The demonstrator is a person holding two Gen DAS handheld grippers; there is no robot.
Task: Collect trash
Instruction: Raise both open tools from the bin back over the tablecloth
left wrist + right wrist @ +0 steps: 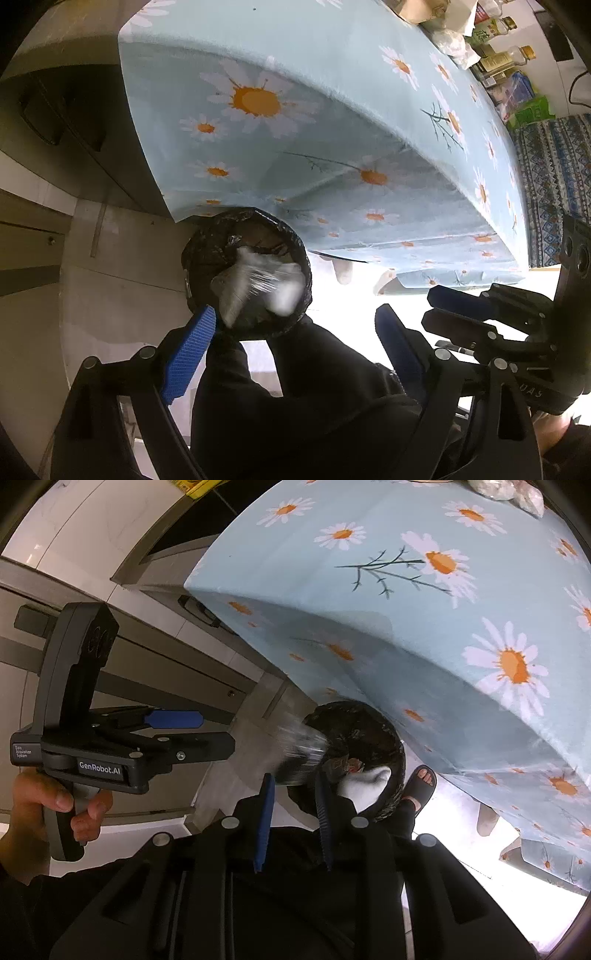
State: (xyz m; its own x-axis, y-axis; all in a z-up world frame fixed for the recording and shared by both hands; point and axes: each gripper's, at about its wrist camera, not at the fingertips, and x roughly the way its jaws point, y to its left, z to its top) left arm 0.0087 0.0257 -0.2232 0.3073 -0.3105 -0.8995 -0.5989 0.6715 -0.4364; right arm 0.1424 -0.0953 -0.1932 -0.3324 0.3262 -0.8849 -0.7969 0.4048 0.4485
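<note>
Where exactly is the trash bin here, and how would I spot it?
Find the table under the blue daisy tablecloth. On the floor below its hanging corner stands the trash bin, round and lined with a black bag. It is the only dark, round container there, with pale crumpled trash at its mouth.

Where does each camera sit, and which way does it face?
Left wrist: on the left gripper, facing steeply down at the bin beside the table; shows its open jaws, dark clothing, the right gripper.
Right wrist: on the right gripper, facing down at the same bin; shows the left gripper, a hand, a sandalled foot.
Shared: bin, falling trash, table.
</note>
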